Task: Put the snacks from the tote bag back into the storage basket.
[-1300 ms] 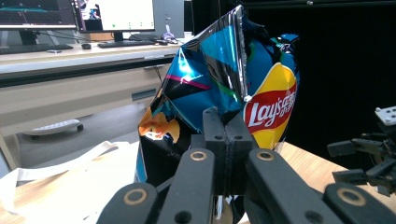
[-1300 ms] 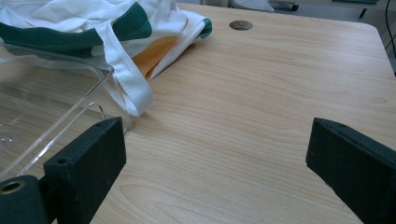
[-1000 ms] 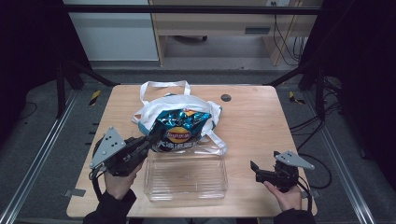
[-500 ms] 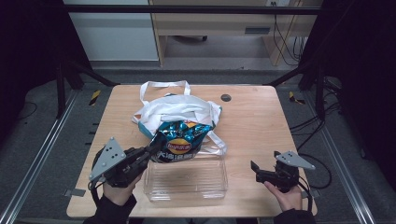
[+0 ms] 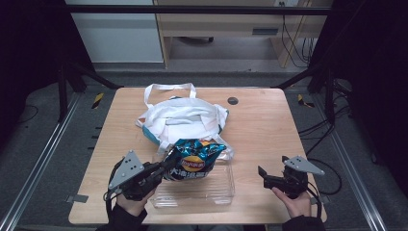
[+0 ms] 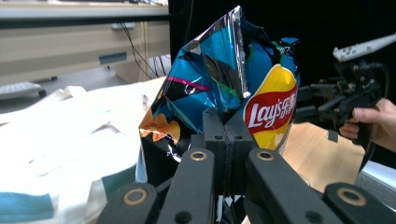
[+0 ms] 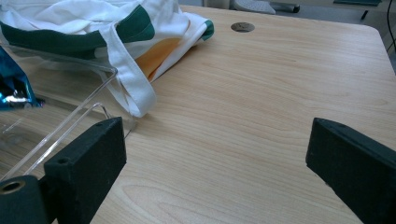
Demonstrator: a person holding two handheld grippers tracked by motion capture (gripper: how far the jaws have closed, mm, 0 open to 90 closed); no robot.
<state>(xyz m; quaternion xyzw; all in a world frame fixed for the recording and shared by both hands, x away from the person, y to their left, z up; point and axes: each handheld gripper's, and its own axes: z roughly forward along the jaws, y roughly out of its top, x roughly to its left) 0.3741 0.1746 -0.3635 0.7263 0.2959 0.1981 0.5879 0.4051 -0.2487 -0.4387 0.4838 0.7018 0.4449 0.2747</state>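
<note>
A blue Lay's chip bag (image 5: 195, 160) hangs over the clear plastic tray (image 5: 211, 192) at the table's front. My left gripper (image 5: 163, 169) is shut on the bag's edge; in the left gripper view the bag (image 6: 233, 88) rises upright from the closed jaws (image 6: 227, 135). Behind the tray lies a white tote bag (image 5: 180, 118) with green trim, flat on the table. My right gripper (image 5: 263, 177) rests at the front right, open with nothing between its jaws; its own view looks across bare wood towards the tote bag (image 7: 116, 37) and the tray's corner (image 7: 70, 121).
The wooden table (image 5: 269, 125) has a dark round hole (image 5: 233, 100) near its back edge. Black frame posts stand at both sides, cables run on the floor at the right. A desk stands beyond the table.
My left gripper has pulled the chip bag out of the tote bag and towards the front, over the clear tray. The right gripper has stayed in place.
</note>
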